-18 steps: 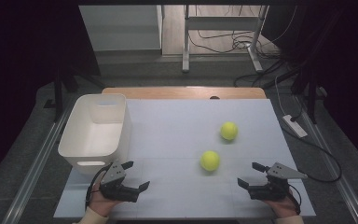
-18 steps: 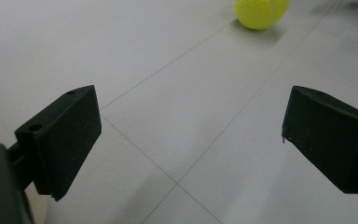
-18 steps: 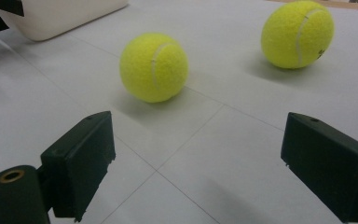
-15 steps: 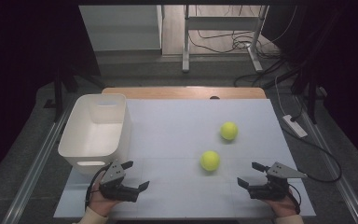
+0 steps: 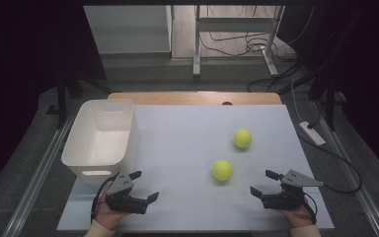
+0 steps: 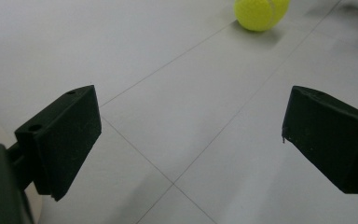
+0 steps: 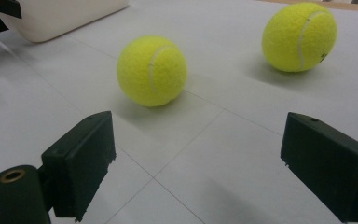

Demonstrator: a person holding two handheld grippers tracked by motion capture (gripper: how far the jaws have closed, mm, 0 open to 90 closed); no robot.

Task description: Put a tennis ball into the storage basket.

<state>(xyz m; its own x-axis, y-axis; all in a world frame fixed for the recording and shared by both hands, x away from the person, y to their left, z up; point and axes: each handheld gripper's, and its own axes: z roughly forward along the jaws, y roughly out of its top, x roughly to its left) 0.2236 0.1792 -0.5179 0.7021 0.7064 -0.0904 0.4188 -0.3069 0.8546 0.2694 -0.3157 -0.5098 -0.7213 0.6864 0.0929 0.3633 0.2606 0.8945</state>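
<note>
Two yellow tennis balls lie on the white table top: the nearer ball [image 5: 222,169] [image 7: 152,70] right of centre and the farther ball [image 5: 242,138] [image 7: 299,36] beyond it. My left gripper [image 5: 144,185] [image 6: 191,112] rests at the front left, open with nothing between its jaws. It points toward the nearer ball [image 6: 261,11], which lies well ahead. My right gripper [image 5: 261,181] [image 7: 196,135] rests at the front right, open and empty, with the nearer ball a short way ahead of its jaws.
A white bin [image 5: 101,138] [image 7: 60,16] stands at the table's left side, just behind my left gripper. A wooden edge [image 5: 192,98] borders the far side. A power strip [image 5: 312,133] and cables lie on the floor at the right.
</note>
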